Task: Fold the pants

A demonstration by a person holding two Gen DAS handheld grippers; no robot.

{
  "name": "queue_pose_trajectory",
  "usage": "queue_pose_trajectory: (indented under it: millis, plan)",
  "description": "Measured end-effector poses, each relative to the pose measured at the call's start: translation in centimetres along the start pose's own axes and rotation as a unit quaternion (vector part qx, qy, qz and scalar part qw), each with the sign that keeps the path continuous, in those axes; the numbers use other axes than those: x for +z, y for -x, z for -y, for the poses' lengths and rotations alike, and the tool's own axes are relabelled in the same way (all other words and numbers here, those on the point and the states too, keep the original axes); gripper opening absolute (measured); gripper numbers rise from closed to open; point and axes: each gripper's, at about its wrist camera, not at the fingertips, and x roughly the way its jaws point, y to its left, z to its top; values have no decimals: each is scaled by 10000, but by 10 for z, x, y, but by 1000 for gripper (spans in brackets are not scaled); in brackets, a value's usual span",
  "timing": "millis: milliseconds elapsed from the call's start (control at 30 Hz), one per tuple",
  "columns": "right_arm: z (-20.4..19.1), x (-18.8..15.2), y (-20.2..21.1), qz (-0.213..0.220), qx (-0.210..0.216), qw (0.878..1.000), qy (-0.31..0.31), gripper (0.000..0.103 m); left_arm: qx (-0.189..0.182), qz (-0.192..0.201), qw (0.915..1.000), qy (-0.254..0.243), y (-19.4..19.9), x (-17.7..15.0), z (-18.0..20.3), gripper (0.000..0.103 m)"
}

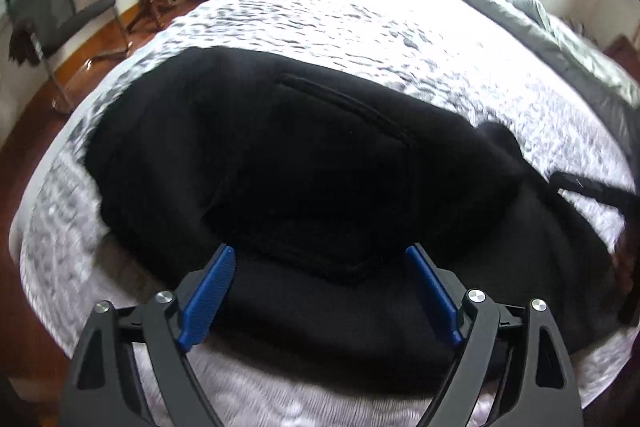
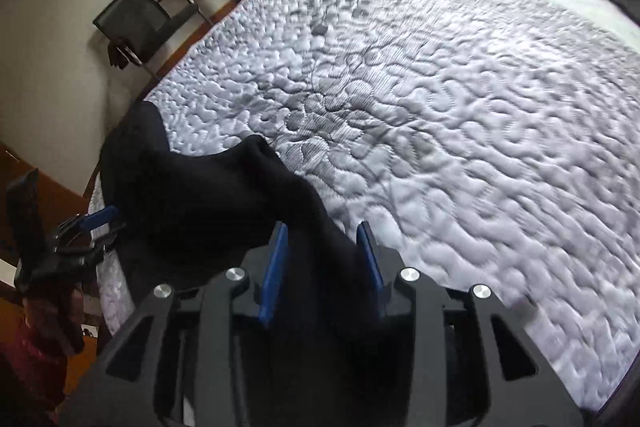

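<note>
The black pants (image 1: 304,163) lie bunched across the near part of the quilted white bed (image 1: 360,19), with a pocket seam facing up. The left claw (image 1: 320,259) is spread wide above the near edge of the pants, gripping nothing. The right claw (image 2: 322,231) is apart, with a raised fold of the pants between its blue fingers (image 2: 276,267).
</note>
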Motion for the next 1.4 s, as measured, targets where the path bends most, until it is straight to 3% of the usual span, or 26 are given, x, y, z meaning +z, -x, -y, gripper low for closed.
queue_pose_trajectory:
  millis: [133,233,367,433,633,767,867,1033,1133,1200,1233,1267,1400]
  plan:
    - [1,-49,44,162,-117,9994,-277,37,117,-49,9993,355,14,-8,-27,87]
    - [-4,-96,60,114,-302,9988,-380,37,-165,-285,9954,901,10,-12,-54,85]
    - [-4,-147,58,-111,-569,9964,-622,37,-891,-403,9837,1509,6,-5,-71,80]
    - [1,-164,52,-201,-549,9945,-870,37,-910,-470,9817,1603,2,1,-73,80]
    - [16,-166,61,-56,-267,9906,-1343,35,-1061,-611,9710,2054,3,9,-80,76]
    - [18,-167,53,-26,-186,9892,-1454,36,-1457,-613,9602,2303,15,8,-88,74]
    - [21,-169,53,32,-143,9880,-1537,37,-1232,-730,9649,2200,7,9,-88,73]
    - [25,-169,56,30,-105,9879,-1544,38,-1469,-907,9580,2291,-6,9,-82,68]
    - [28,-169,55,46,-2,9866,-1630,42,-1463,-939,9604,2179,-10,12,-73,67]
    - [30,-170,55,52,36,9863,-1649,43,-1361,-1026,9607,2189,-21,13,-73,60]
    - [30,-170,54,53,37,9864,-1645,44,-1206,-1085,9610,2239,-26,11,-75,40]
    - [29,-170,55,53,37,9865,-1639,45,-1094,-1081,9609,2304,-26,10,-77,27]
    - [27,-170,56,28,35,9864,-1645,48,-1206,-743,9552,2599,-10,1,-81,17]
